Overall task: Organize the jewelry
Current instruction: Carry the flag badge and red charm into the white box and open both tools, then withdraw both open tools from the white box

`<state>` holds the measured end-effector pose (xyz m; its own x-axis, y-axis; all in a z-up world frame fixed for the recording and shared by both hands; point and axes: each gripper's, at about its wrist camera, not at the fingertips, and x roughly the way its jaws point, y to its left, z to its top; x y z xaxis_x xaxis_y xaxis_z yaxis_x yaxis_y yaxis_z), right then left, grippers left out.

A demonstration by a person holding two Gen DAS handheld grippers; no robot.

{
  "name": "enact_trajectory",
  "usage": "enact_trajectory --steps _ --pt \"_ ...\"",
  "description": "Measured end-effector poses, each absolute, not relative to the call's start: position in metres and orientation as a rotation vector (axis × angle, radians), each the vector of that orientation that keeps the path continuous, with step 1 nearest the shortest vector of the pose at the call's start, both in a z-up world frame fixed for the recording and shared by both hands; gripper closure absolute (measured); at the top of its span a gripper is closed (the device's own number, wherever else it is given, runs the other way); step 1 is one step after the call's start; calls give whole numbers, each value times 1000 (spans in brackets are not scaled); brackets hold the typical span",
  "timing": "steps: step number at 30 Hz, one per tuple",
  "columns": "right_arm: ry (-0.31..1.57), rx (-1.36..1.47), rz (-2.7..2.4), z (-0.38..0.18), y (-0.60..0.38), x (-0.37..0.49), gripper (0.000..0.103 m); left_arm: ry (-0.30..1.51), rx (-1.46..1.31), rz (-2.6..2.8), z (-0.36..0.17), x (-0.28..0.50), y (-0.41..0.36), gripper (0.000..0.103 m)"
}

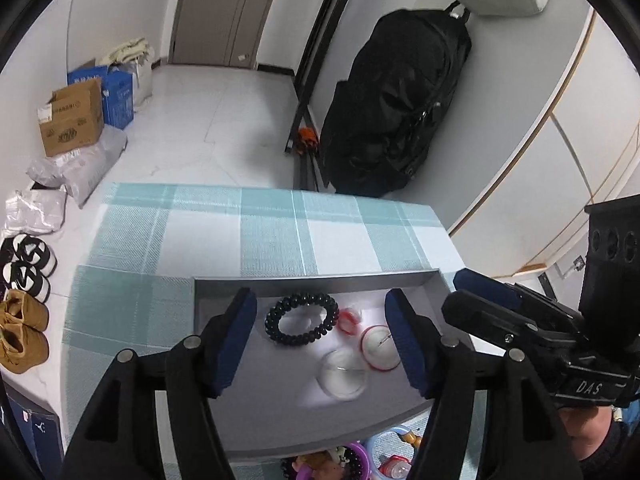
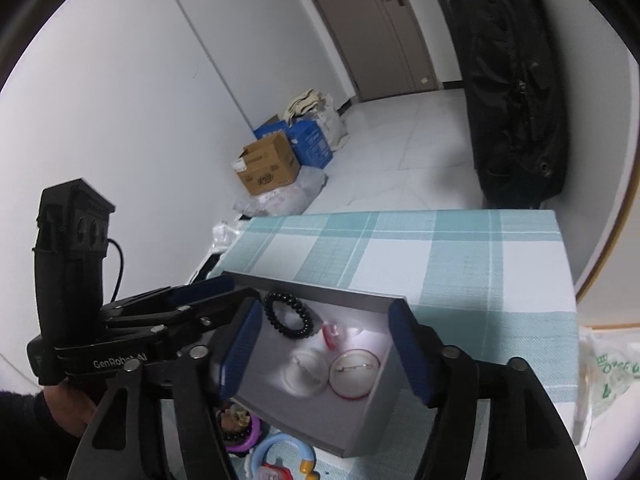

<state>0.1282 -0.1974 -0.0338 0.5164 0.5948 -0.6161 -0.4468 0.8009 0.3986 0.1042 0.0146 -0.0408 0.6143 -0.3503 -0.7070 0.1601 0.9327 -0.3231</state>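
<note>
The task looks partly done. The grey box [image 1: 304, 408] sits on the checked table [image 1: 280, 236] and already holds 4 pieces: 1 black beaded bracelet [image 1: 301, 319], 1 small red-and-white piece [image 1: 349, 319], 1 red-rimmed round piece [image 1: 380, 348] and 1 clear round piece [image 1: 344, 374]. All 4 lie apart on the box floor, the bracelet nearest the far wall.

What is left lies on the table in front of the box's near edge: a small heap [image 2: 256, 444] of colourful jewelry, partly hidden by the fingers. I can make out 1 purple ring with dark beads, 1 blue hoop and 1 red-and-white item; the true count there cannot be told.

The left hand-held gripper [image 1: 320, 344] hangs over the box, jaws spread, nothing between them. The right hand-held gripper [image 2: 324, 354] is likewise spread and empty over the box.
</note>
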Motion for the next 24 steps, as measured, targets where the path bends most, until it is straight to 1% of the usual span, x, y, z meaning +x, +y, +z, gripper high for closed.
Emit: enact_trajectory --steps 1,3,5,10,12,17,21,23,24 --pt "812 203 623 -33 -199 128 31 858 -229 -290 -39 103 14 41" --pt "802 213 604 -30 -204 124 23 854 -202 -275 -38 100 12 39" --pt "786 221 596 -27 -207 121 18 856 -180 -260 -38 97 9 35" --pt "761 222 579 -23 -210 111 10 816 -146 -254 -29 80 8 35" --pt "752 222 575 -22 -210 105 4 805 -138 -249 -27 74 9 34" --pt "736 199 572 -19 -208 91 0 799 -145 -219 -26 63 15 33" --pt "735 176 565 -19 -205 80 0 786 -167 -229 -24 52 20 31" --pt "734 167 565 -19 -204 75 0 768 -168 -229 -21 45 21 22" --pt "732 161 568 -19 -204 72 0 763 -169 -227 -20 43 21 21"
